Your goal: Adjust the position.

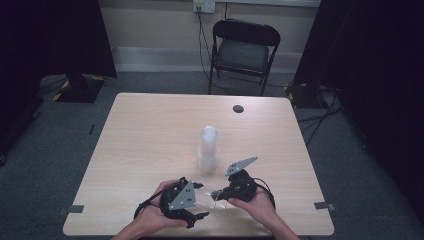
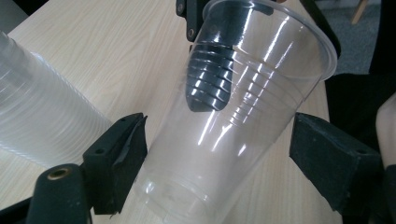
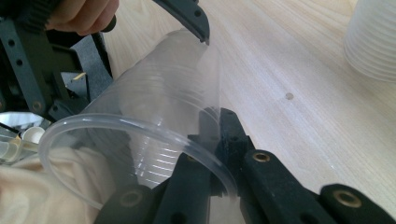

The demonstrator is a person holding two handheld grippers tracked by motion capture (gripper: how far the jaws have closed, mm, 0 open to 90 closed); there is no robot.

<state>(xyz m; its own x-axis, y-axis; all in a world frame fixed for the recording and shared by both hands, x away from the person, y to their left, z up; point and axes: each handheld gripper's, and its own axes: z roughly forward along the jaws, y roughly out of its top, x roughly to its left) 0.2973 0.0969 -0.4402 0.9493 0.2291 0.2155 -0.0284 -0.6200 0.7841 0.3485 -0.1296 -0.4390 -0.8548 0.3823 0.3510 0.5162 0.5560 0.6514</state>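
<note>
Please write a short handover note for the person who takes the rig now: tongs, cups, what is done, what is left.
Right tongs: shut on the rim of the cup, one jaw inside it.
Left tongs: open around the cup's base, pads not pressing.
Stack: upright mid-table, apart from both tongs.
Done: one cup is off the stack, held low near the table's front edge.
Left: probably grip the base or set the cup down.

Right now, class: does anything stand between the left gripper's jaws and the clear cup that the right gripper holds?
Nothing visible. The clear cup lies between the left gripper's open jaws; the right gripper pinches its rim.
</note>
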